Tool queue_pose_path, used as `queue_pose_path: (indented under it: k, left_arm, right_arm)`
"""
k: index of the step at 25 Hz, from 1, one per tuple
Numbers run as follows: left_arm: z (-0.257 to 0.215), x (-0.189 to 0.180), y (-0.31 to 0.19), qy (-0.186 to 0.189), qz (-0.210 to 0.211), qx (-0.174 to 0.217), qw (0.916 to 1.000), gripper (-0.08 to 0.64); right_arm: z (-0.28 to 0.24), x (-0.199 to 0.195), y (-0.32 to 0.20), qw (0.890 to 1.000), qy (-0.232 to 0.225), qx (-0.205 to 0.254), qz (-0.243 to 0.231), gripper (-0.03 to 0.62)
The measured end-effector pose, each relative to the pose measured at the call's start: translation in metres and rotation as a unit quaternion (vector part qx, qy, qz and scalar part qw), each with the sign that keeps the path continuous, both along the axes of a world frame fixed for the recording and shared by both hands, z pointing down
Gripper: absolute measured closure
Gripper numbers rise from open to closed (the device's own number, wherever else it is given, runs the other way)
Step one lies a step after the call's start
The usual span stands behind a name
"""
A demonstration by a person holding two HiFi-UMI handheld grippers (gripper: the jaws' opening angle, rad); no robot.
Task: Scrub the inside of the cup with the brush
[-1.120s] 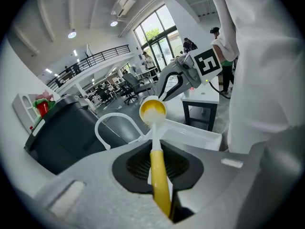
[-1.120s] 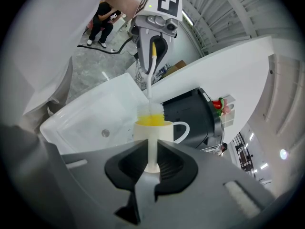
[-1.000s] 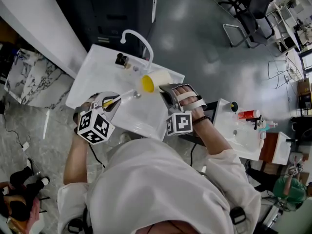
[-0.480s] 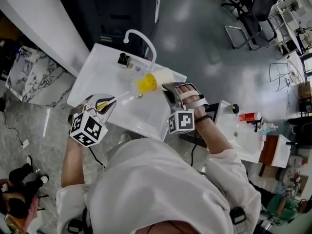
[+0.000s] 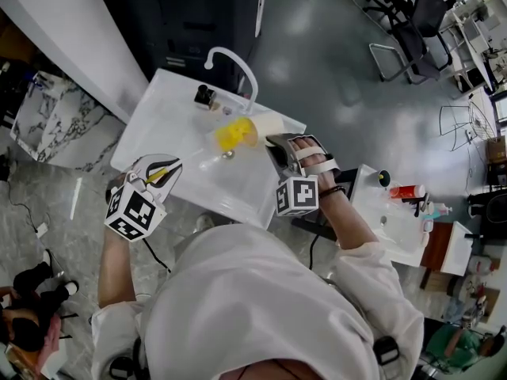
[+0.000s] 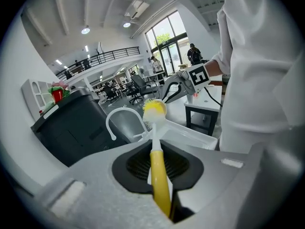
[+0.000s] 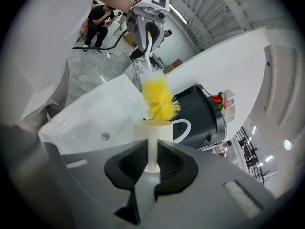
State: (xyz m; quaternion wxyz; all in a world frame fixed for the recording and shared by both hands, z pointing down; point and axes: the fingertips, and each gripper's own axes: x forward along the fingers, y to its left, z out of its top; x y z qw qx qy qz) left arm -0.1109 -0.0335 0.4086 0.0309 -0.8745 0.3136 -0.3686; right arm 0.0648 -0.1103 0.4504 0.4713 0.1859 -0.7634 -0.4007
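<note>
My left gripper [image 5: 166, 170] is shut on the yellow handle of the brush [image 6: 160, 180], and the white shaft runs right over the sink. The yellow bristle head [image 5: 230, 136] sits at the mouth of the cream cup [image 5: 266, 125], mostly outside the rim. In the right gripper view the bristles [image 7: 160, 99] stand just past the cup's rim [image 7: 152, 125]. My right gripper [image 5: 275, 147] is shut on the cup's base and holds it on its side, mouth toward the left. In the left gripper view the brush head [image 6: 155, 109] hides the cup, with the right gripper [image 6: 180, 84] behind it.
A white sink basin [image 5: 158, 125] lies below both grippers, with a curved white faucet [image 5: 238, 68], a drain [image 5: 228, 155] and a small dark object [image 5: 204, 95] at its back. A black cabinet [image 5: 198, 22] stands behind. A white side table [image 5: 396, 220] carries a red bottle [image 5: 404, 187].
My left gripper has moved left and slightly down, drawing the brush head out from inside the cup to its mouth. The right gripper and cup have barely moved.
</note>
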Motion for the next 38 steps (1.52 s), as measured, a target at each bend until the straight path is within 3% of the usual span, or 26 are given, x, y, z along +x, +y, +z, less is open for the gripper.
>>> queue_pose_path:
  k: [5,11,17,26,32,38]
  left_arm:
    - [0.004,-0.012,0.003,0.002,-0.016,-0.004,0.9999,0.52]
    - [0.004,-0.024,0.001,0.01,-0.038,-0.003,0.9992,0.52]
    - [0.002,-0.03,-0.002,0.015,-0.053,-0.003,0.9985,0.52]
    - [0.0,-0.036,-0.01,0.037,-0.082,-0.001,0.996,0.52]
    - [0.006,-0.039,-0.012,0.047,-0.1,-0.008,0.9938,0.52]
    - [0.014,-0.047,-0.013,0.049,-0.115,-0.02,0.992,0.52]
  right_arm:
    - [0.003,-0.004,-0.002,0.999,-0.028,-0.018,0.011,0.549]
    - [0.006,-0.007,-0.009,0.988,-0.125,-0.081,0.044,0.549]
    - [0.021,-0.014,-0.016,0.959,-0.229,-0.152,0.073,0.549]
    - [0.043,-0.033,-0.024,0.897,-0.375,-0.221,0.078,0.549]
    - [0.095,-0.037,-0.032,0.866,-0.415,-0.256,0.112,0.549]
    - [0.152,-0.046,-0.035,0.855,-0.412,-0.284,0.137,0.549]
